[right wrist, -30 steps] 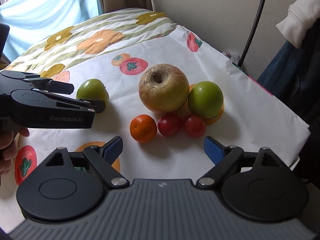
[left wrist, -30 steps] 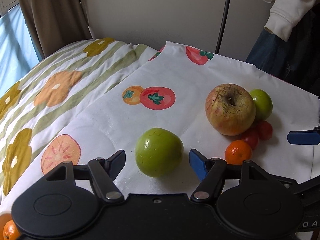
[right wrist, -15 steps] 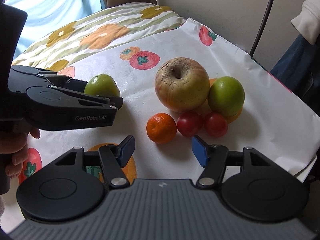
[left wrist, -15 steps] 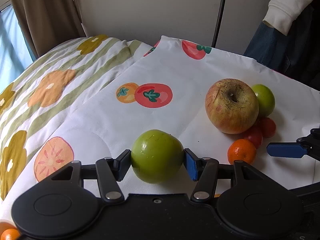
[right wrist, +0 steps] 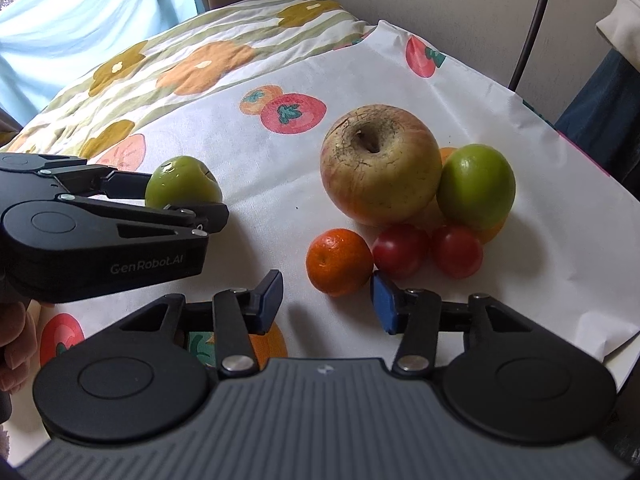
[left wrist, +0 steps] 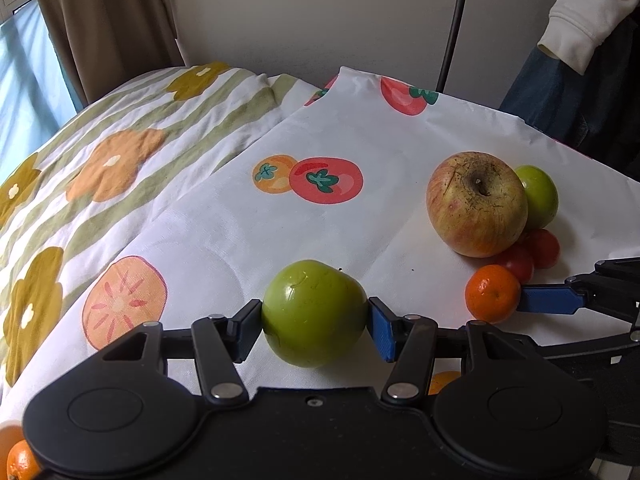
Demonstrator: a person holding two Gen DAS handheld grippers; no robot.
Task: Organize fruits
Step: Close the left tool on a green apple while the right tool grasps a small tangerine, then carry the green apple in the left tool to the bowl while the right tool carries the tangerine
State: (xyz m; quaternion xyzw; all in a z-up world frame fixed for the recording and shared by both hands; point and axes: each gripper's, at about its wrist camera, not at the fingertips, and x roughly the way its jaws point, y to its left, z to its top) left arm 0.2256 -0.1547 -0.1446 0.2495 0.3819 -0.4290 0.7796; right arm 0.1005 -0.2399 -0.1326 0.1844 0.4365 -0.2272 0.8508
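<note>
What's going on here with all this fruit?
A person is sorting fruit on a printed cloth with two hand-held tongs. The left tongs are clamped on a green fruit. The right tongs have just been closing around a small orange, not yet gripping it, beside a big apple.

Black left claw (right wrist: 176, 196) marked "GenRobot.AI"; both claws have blue pads (left wrist: 382, 328) and silver screws.

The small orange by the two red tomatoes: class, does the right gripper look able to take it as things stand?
Probably yes. The right gripper, its jaws just closing, sits just short of the small orange, nothing between. One red tomato touches the orange's far side and might crowd a finger.
</note>
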